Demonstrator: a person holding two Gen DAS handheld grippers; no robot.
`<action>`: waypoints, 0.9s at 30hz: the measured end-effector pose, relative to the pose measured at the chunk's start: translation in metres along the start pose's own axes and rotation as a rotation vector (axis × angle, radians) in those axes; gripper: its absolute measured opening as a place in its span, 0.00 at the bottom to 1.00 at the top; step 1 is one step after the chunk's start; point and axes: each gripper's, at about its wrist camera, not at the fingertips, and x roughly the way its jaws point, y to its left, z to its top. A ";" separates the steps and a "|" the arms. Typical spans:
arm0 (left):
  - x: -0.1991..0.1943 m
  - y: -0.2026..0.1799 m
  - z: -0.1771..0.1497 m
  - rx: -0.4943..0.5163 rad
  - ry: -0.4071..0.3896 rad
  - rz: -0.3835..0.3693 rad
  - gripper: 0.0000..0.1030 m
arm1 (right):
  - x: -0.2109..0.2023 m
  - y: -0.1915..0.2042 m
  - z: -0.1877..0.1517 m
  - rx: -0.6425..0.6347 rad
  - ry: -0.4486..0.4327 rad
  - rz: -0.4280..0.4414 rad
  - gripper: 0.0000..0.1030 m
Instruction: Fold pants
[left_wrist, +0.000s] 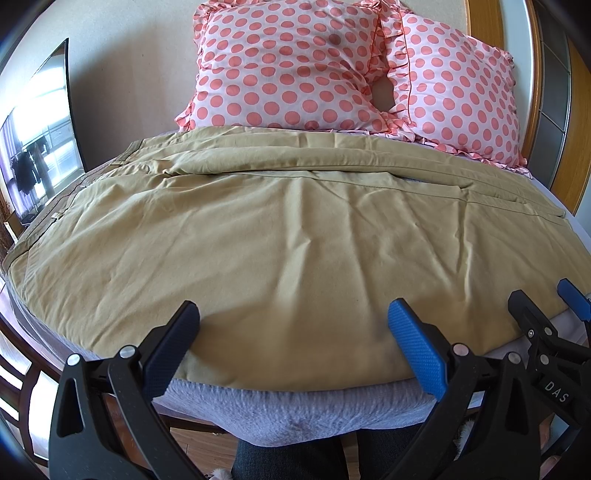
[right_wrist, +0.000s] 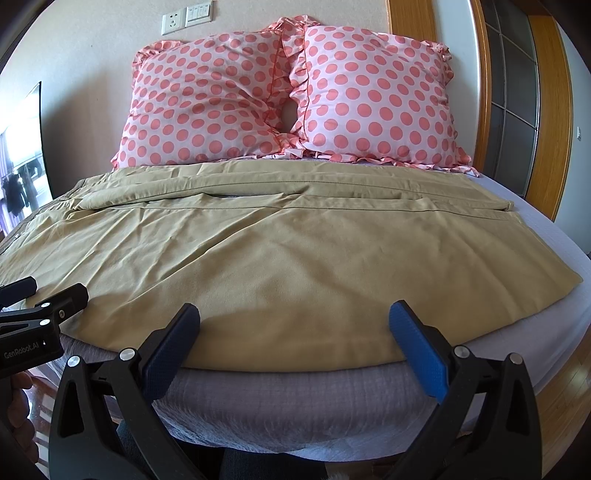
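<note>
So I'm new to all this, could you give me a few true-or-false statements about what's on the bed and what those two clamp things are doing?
1. The tan pants lie spread flat on the bed. True.
2. The right gripper is clamped on the fabric. False: its jaws stand wide open at the near edge, holding nothing.
3. Two pink polka-dot pillows lean against the wall behind the pants. True.
4. The left gripper holds a pillow. False: it is open and empty, by the pants' near edge.
5. The pants are blue denim. False: they are tan.
</note>
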 end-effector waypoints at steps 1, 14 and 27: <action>0.000 0.000 0.000 0.000 0.000 0.000 0.98 | 0.000 0.000 0.000 0.000 0.000 -0.001 0.99; 0.000 0.000 0.000 0.000 -0.001 -0.001 0.98 | -0.001 0.002 -0.002 0.000 -0.009 0.000 0.99; 0.000 0.000 0.001 0.000 -0.004 0.001 0.98 | -0.002 0.002 -0.003 0.000 -0.012 0.001 0.99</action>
